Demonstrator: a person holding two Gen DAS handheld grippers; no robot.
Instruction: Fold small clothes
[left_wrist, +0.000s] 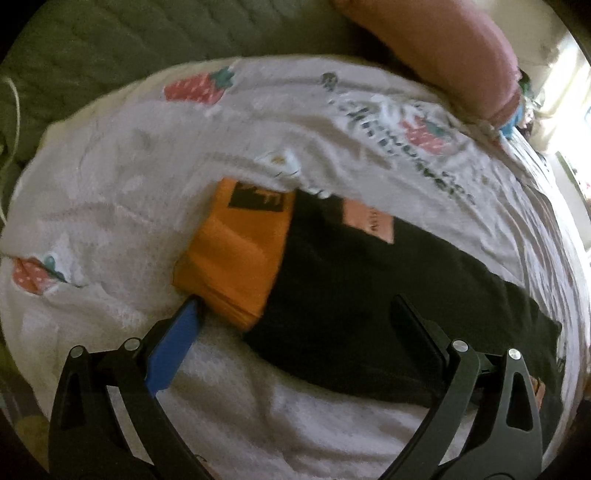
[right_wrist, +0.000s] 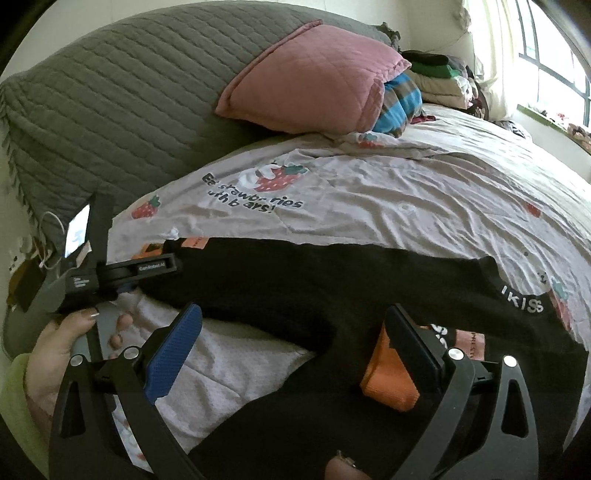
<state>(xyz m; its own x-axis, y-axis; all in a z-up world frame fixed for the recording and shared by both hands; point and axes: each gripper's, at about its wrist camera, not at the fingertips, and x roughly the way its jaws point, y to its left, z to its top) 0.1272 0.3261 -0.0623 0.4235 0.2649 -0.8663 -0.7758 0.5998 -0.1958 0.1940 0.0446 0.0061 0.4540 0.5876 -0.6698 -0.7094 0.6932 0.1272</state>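
A black pair of small pants with orange cuffs lies spread on the bed. In the left wrist view one leg (left_wrist: 369, 295) ends in an orange cuff (left_wrist: 236, 254). My left gripper (left_wrist: 295, 310) is open and hovers over that cuff end, its blue pad (left_wrist: 177, 343) beside the cuff edge. In the right wrist view the pants (right_wrist: 332, 280) stretch across, with a second orange cuff (right_wrist: 388, 373) near the right finger. My right gripper (right_wrist: 295, 317) is open above the crotch area. The left gripper (right_wrist: 122, 273) shows at the far left leg end.
The bed has a white strawberry-print sheet (right_wrist: 369, 192). A pink pillow (right_wrist: 314, 77) and a grey quilted cover (right_wrist: 110, 92) lie at the back. Folded clothes (right_wrist: 439, 77) are stacked near the window. A phone (right_wrist: 75, 230) sits at the left.
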